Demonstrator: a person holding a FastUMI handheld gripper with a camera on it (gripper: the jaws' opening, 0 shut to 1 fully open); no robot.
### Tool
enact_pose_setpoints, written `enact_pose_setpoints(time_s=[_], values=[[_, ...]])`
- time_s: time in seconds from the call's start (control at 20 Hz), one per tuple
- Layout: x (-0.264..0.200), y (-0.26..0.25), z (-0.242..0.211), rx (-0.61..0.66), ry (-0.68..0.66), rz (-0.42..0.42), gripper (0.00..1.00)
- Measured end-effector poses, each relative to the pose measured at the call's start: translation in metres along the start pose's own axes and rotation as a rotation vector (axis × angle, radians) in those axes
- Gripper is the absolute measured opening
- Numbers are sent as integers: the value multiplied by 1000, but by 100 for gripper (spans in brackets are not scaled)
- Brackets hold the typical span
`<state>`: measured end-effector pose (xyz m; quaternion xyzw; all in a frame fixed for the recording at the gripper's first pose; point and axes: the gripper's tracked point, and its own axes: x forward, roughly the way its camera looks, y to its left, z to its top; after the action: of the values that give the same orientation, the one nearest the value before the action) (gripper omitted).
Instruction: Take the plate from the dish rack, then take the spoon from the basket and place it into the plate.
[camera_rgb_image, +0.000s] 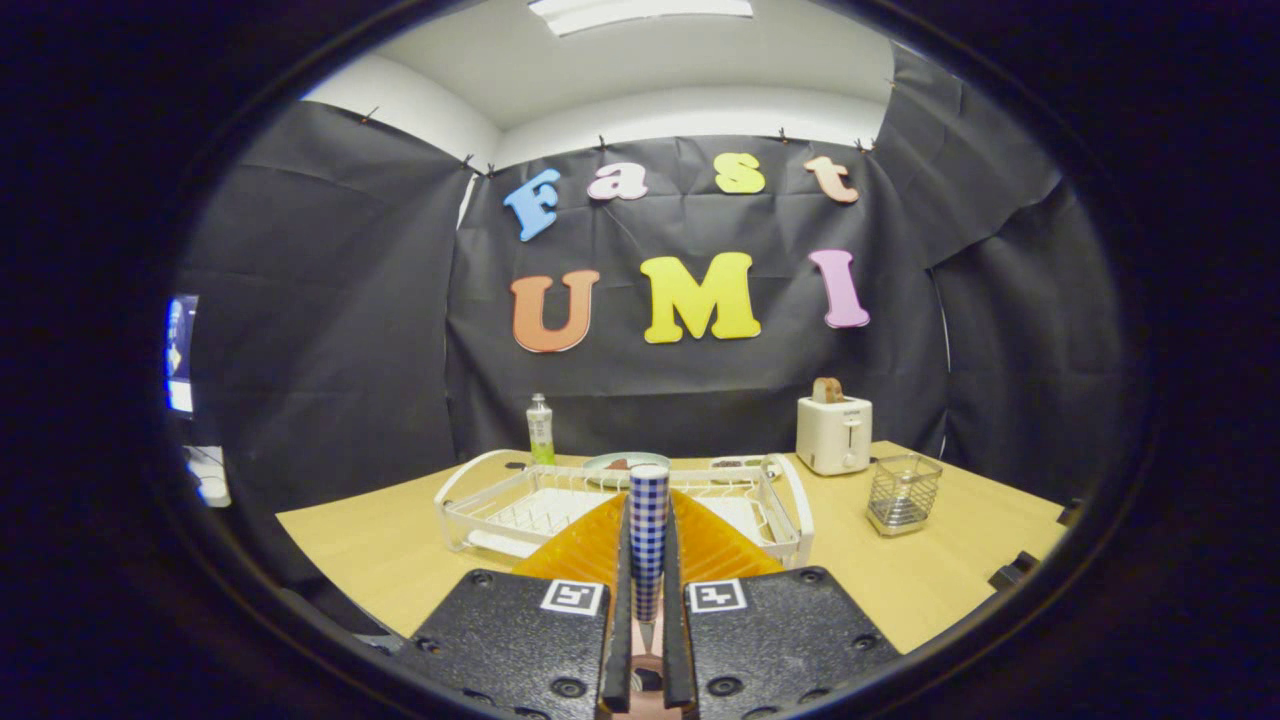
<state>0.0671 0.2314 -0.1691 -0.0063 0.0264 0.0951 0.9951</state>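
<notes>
The gripper (647, 600) is clamping both of its fingers (622, 560) on the spoon (648, 530), whose blue-and-white checked handle is standing upright between them, its rounded end rising just above the fingertips. Which way the bowl of the spoon is facing cannot be told, as it is hiding low down between the 2 black, grainy finger blocks, each carrying 1 square black-and-white marker.

Directly behind the fingers, an orange, ribbed, translucent plate (715, 545) is sitting on the pale wooden table (370, 550), spreading out to both sides of the spoon handle. Just beyond it, the white wire dish rack (470, 500) is lying with curved loop handles at each end; its far corners are partly covered by the plate and the spoon.

Behind the rack, a grey-green dish (612, 462) with something dark on it is resting near a slim green bottle (540, 430) with a white top. To the right, a boxy white toaster (834, 433) is holding 1 brown slice, and nearer, well apart from the rack, a square wire mesh basket (903, 492) is standing on the table.
</notes>
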Motion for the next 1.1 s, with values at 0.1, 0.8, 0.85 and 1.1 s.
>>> enact_pose_setpoints(time_s=[0.1, 0.8, 0.85, 1.1], values=[[-3, -4, -6, 9, 8, -9, 18], [-15, -28, -12, 21, 12, -49, 23], [-17, -33, -12, 24, 19, -59, 25], [-24, -60, -7, 71, 40, -106, 59]])
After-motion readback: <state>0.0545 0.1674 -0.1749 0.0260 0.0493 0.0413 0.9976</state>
